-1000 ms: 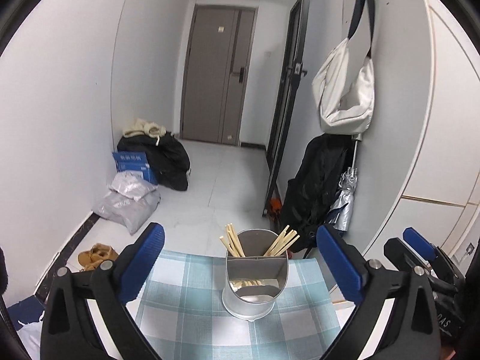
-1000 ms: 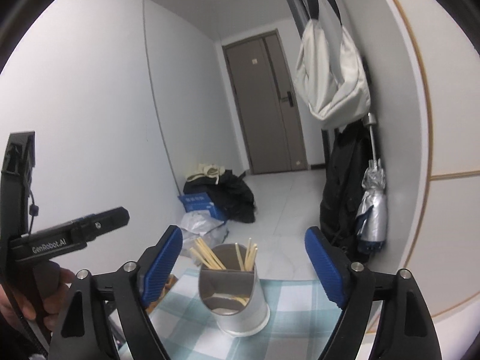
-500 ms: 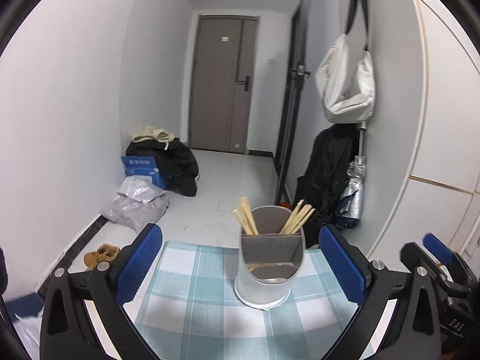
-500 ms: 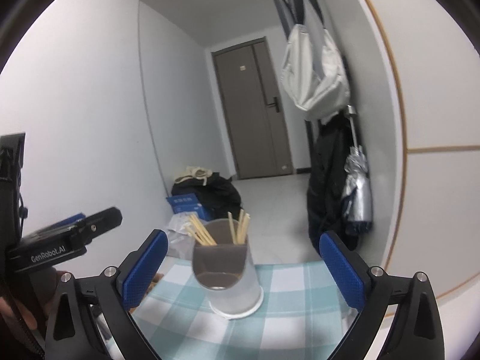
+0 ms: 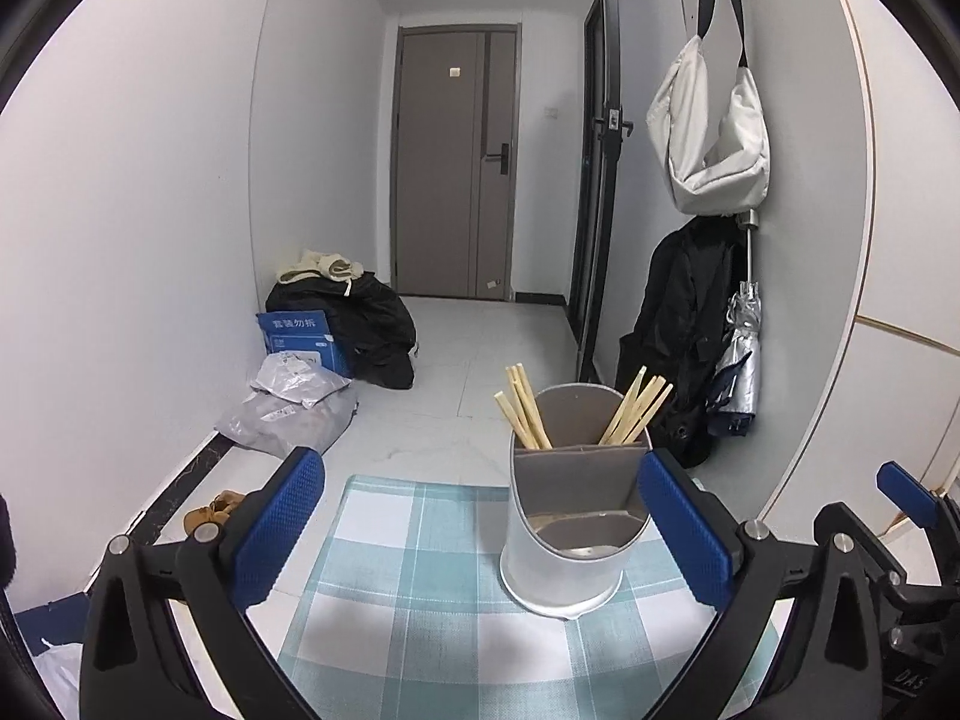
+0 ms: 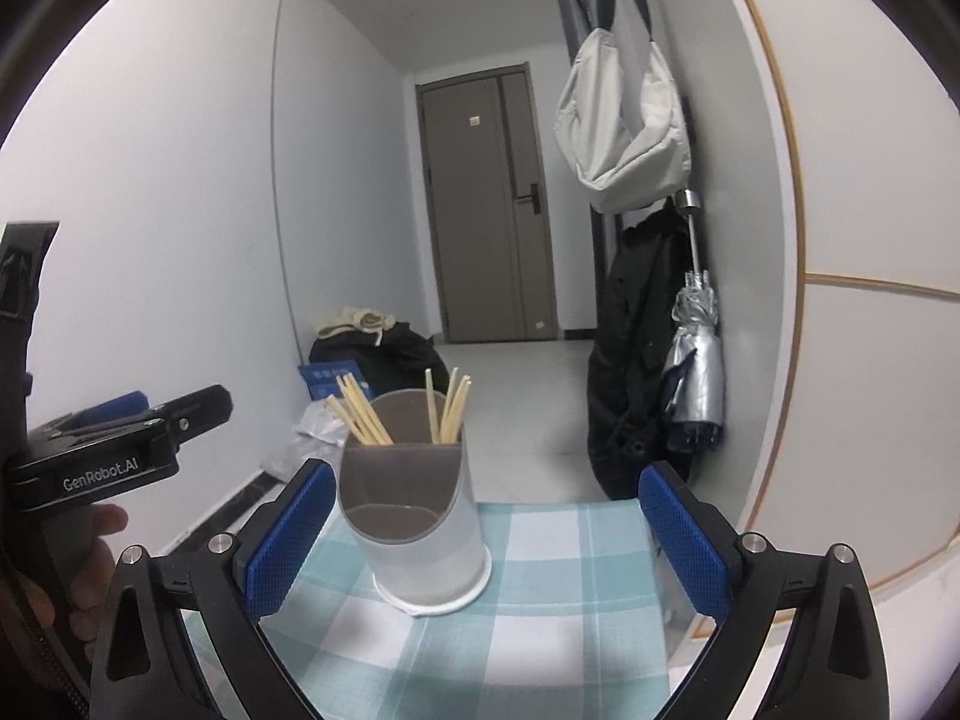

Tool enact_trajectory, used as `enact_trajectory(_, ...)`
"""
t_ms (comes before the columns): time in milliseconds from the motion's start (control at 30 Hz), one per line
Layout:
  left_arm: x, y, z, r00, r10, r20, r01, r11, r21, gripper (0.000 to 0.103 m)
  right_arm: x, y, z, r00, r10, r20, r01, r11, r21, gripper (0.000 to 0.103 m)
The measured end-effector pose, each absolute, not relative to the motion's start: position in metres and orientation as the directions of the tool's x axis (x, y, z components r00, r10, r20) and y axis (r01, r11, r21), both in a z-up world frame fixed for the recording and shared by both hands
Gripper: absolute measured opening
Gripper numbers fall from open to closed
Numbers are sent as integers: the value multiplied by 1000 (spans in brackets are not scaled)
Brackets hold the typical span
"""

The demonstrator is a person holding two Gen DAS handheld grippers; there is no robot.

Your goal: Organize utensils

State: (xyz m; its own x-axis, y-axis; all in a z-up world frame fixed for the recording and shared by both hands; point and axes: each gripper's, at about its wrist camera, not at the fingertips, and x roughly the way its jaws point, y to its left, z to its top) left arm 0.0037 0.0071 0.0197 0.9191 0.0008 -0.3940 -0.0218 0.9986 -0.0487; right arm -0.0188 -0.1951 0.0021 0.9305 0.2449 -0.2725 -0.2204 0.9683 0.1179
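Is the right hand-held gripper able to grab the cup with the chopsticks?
Probably yes. The right hand-held gripper is wide open and empty, and the cup stands upright on the checked cloth just ahead, toward its left finger, with nothing between them.

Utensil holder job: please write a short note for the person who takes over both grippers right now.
Left gripper: open, nothing between its fingers.
Right gripper: jaws have just been opening; now open wide and empty.
Utensil holder: upright on the checked cloth, ahead of both grippers, touched by neither.
Chopsticks: two bunches standing in the rear compartments, one left, one right. Front compartment holds no chopsticks.
Done: all visible chopsticks are in the holder.
Left: no loose utensils in view; check the table outside the frames.
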Motion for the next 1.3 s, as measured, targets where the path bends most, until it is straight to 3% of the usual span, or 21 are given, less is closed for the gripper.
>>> enact_trajectory(433,5,14,16,901,-43,-432,-4,994,-108,102,-16,-198,-1,927,234,-292,-196,968,154,102)
enact_trajectory(1300,1,11,14,892,-4,-453,-36,996,-80,102,-19,-206,-1,938,185,-295,-145,978,152,102)
